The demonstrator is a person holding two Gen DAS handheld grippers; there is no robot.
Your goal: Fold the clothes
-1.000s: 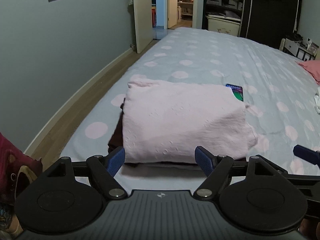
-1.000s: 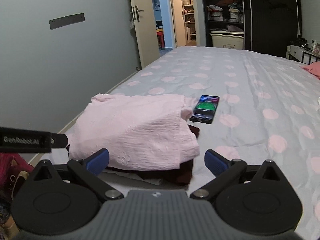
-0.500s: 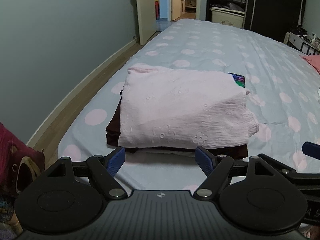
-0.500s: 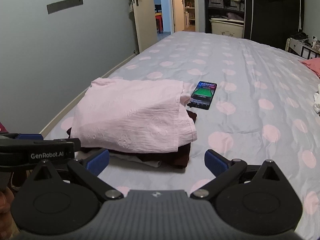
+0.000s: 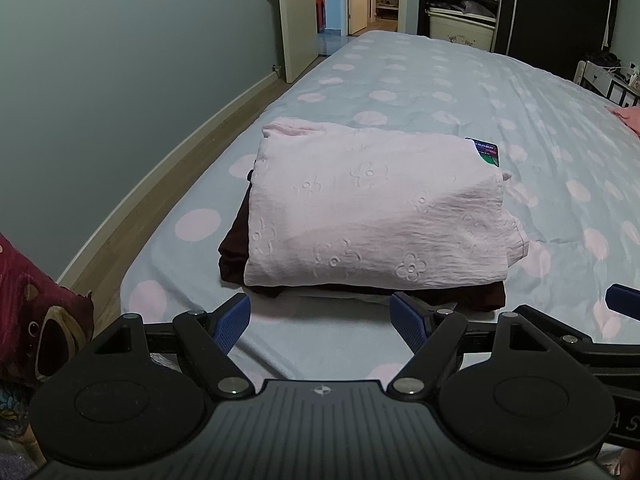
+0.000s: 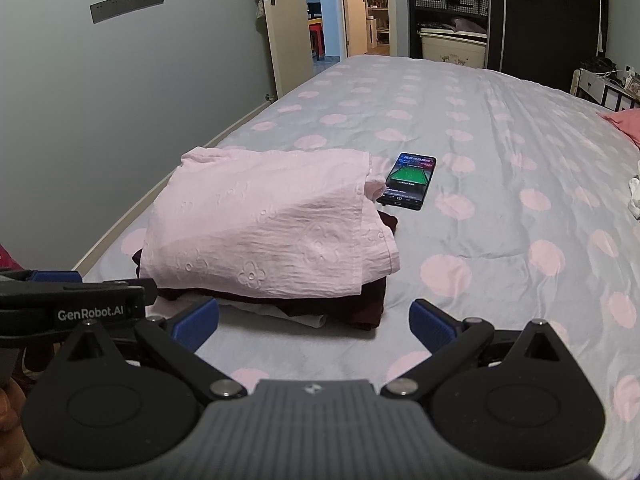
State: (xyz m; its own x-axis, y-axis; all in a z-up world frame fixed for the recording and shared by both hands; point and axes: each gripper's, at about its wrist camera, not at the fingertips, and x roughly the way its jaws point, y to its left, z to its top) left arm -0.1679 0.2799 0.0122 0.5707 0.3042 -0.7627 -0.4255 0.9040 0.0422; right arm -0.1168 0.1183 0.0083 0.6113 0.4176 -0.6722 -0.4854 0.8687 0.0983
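A phone (image 6: 411,181) lies face up, screen lit green, mid-frame on the bed (image 6: 500,208), whose grey cover is dotted with pink. At upper centre a door (image 6: 285,28) stands open onto a bright hallway. Upper right, a dark wardrobe (image 6: 548,16) shows shelves of baskets. A red bear-print cushion (image 5: 36,320) peeks in at lower left. A pink pillow (image 6: 624,122) sits at the right edge.

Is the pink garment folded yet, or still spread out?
Folded. The pink garment lies as a compact rectangle on a dark maroon garment, on the bed; neither open gripper touches it.
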